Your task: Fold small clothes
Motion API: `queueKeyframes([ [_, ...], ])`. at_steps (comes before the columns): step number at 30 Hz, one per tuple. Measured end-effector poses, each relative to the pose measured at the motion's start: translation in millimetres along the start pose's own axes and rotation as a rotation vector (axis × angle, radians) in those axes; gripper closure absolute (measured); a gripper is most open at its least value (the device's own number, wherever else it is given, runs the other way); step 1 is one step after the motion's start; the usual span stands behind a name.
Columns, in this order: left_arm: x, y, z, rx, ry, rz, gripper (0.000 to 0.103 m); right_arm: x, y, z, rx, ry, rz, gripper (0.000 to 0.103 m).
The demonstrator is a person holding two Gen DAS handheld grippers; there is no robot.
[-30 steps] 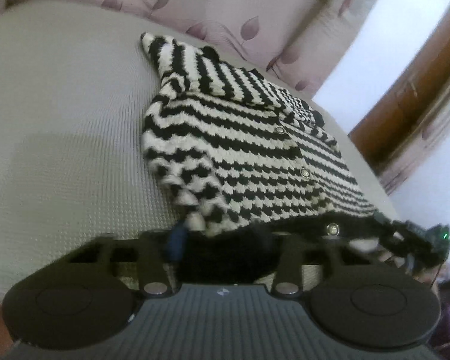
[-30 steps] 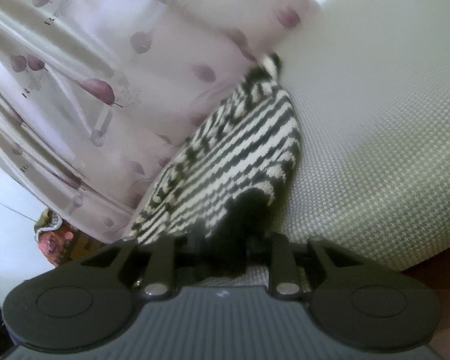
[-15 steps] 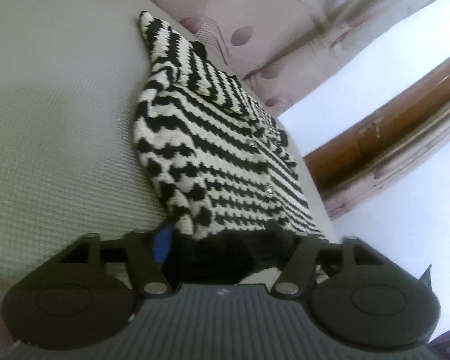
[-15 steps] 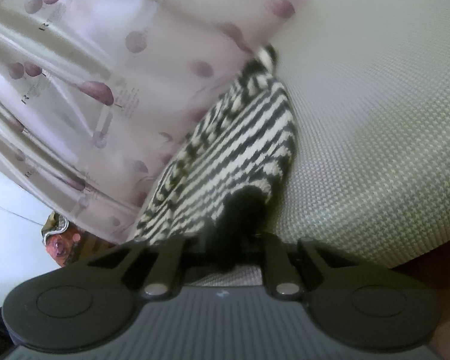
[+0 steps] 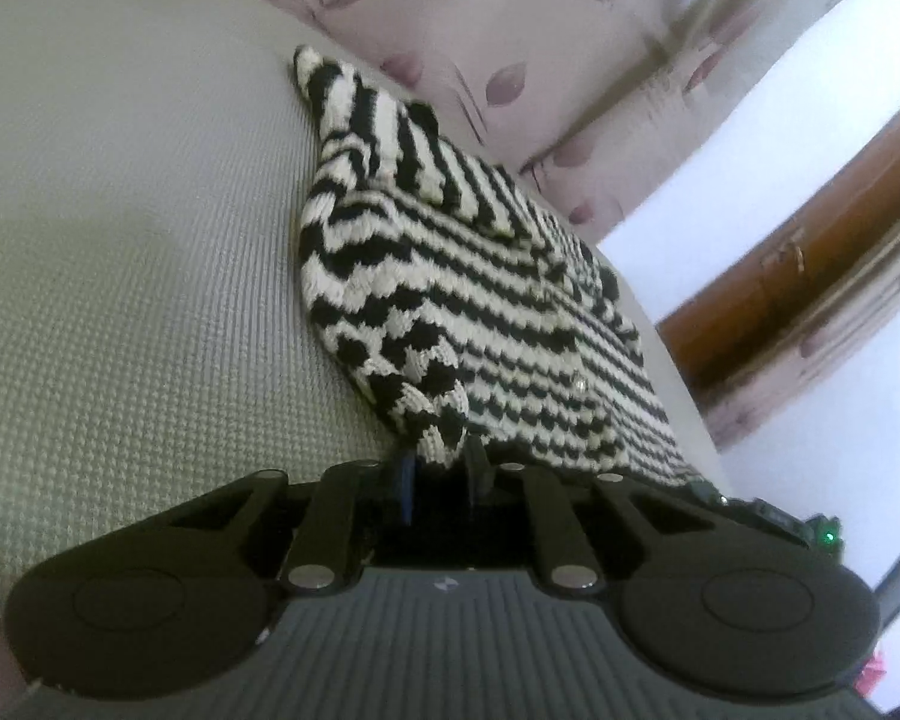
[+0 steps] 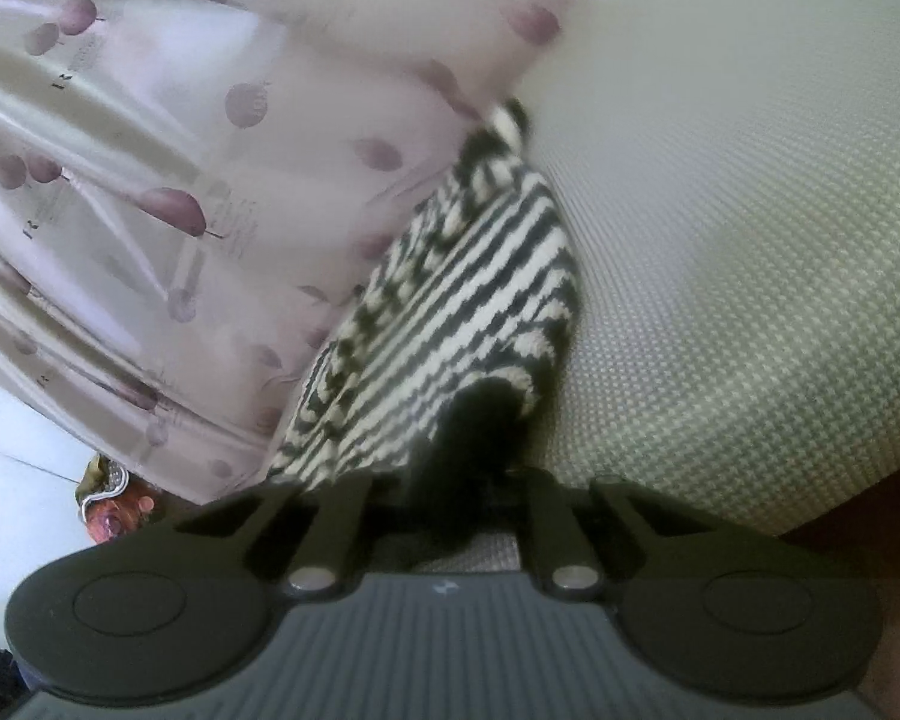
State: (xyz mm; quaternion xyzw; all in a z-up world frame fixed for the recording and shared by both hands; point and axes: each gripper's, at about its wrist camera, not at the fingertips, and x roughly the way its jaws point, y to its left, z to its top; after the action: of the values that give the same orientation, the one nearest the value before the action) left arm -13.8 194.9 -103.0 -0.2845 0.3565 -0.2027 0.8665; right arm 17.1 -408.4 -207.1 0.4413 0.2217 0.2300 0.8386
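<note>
Left gripper has just let go and re-bitten: half a second back its jaws stood wide around the dark hem, now they are closing on the near left corner of the striped knit cardigan, with the black-and-white cuff bunched between the fingers. I read that as a regrip, a better purchase before a lift. My view has also rolled since a second ago; the cardigan now runs steeply up and to the right. Right gripper has barely shifted and its jaws have come together, clamped on the black trim at the cardigan's other near corner. The garment lies on the grey woven mattress, along its far edge against the leaf-print curtain, one sleeve pointing away toward the far end. It looks only partly folded: the near sleeve is tucked over the front, buttons faintly showing. With both near corners pinched, my guess is the next step is to carry the hem toward the collar. Risk: loose knit stretches and may slip from the left pinch if it sits only on the cuff. Containers: none in either view, nothing to report. Wooden frame at right, well clear.
</note>
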Motion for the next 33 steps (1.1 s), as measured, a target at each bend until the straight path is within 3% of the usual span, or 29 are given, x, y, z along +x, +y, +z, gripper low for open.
queueKeyframes([
  [6,-10.6,-10.7,7.3,0.002,-0.078,-0.052,0.087,-6.3,7.3,7.0,0.033,-0.037,0.079,0.093],
  [13,-14.1,-15.3,10.2,-0.044,-0.135,-0.033,0.087,-7.0,14.9,14.8,0.08,-0.068,0.158,0.093],
  [23,-23.1,-41.1,27.9,-0.019,-0.272,-0.01,0.087,-7.0,35.7,40.1,0.082,-0.113,0.243,0.093],
  [33,-9.3,-57.3,54.3,0.016,-0.335,-0.006,0.088,7.9,46.0,68.3,0.085,-0.152,0.289,0.093],
])
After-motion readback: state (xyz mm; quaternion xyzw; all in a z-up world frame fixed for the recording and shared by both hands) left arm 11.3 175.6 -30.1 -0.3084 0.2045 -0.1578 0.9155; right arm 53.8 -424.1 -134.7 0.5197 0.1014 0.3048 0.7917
